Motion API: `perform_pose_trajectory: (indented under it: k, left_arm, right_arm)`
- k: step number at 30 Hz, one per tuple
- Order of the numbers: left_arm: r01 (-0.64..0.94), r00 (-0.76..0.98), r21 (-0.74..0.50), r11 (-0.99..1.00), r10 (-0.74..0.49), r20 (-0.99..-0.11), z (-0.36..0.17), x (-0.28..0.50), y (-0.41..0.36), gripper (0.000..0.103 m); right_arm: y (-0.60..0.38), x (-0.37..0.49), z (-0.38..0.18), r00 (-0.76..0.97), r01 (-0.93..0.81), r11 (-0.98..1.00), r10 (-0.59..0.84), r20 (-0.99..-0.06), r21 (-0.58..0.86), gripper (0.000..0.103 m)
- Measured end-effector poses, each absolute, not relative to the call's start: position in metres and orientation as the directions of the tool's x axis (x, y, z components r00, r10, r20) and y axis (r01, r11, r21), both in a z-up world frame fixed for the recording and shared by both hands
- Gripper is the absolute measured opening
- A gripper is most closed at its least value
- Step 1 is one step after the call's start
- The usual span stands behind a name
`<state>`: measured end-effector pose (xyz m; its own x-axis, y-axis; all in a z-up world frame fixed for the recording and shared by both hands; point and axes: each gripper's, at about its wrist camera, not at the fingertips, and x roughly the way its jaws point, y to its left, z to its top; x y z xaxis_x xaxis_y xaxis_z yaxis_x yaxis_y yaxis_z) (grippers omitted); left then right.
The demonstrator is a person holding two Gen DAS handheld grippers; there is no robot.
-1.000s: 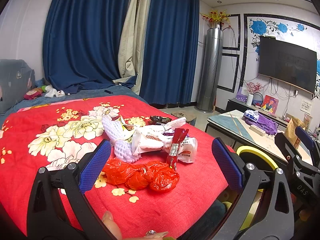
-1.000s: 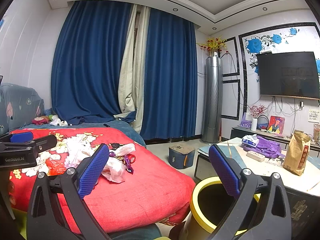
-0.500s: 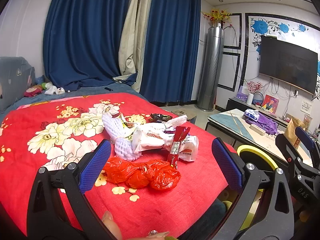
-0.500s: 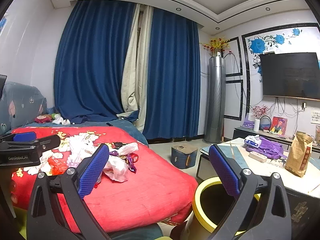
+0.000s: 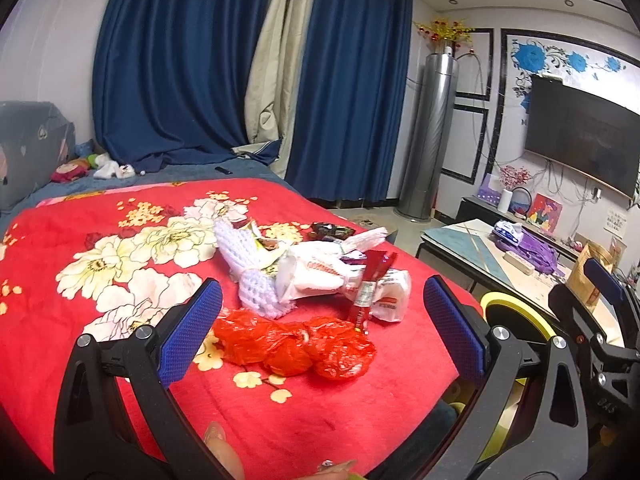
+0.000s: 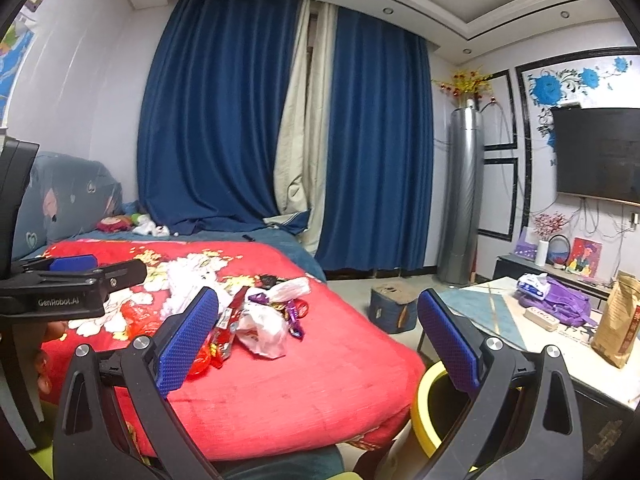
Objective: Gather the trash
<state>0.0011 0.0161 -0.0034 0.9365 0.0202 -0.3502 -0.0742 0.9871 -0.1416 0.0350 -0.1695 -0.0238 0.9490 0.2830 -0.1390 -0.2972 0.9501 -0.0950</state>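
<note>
A heap of trash lies on the red flowered blanket [image 5: 100,240]: a crumpled red plastic bag [image 5: 296,344], a white foam net [image 5: 252,272], white wrappers [image 5: 324,272] and a red sachet [image 5: 370,284]. My left gripper [image 5: 322,334] is open and empty, with the red bag between its fingers a little ahead. My right gripper [image 6: 318,338] is open and empty, held off the bed's right edge above the yellow-rimmed bin [image 6: 426,412]. The heap also shows in the right wrist view [image 6: 260,316].
The bin's yellow rim [image 5: 516,312] stands by the bed's right corner. A low table [image 6: 520,332] on the right carries a purple bag [image 6: 560,308], a power strip and a brown paper bag [image 6: 618,320]. A small box [image 6: 394,304] sits on the floor. Blue curtains hang behind.
Both grippers have drifted slightly toward the trash heap, which now looks a little nearer. Both stay open and empty.
</note>
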Motion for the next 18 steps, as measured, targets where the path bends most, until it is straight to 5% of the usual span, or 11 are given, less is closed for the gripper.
perform_pose_trajectory:
  k: [18]
  left_arm:
    - [-0.208,0.906,-0.188,0.96,0.117,-0.406,-0.011,0.012,0.069,0.092]
  right_arm:
    - [-0.124,0.08,-0.021,0.881,-0.448,0.891,0.425,-0.21,-0.075,0.097]
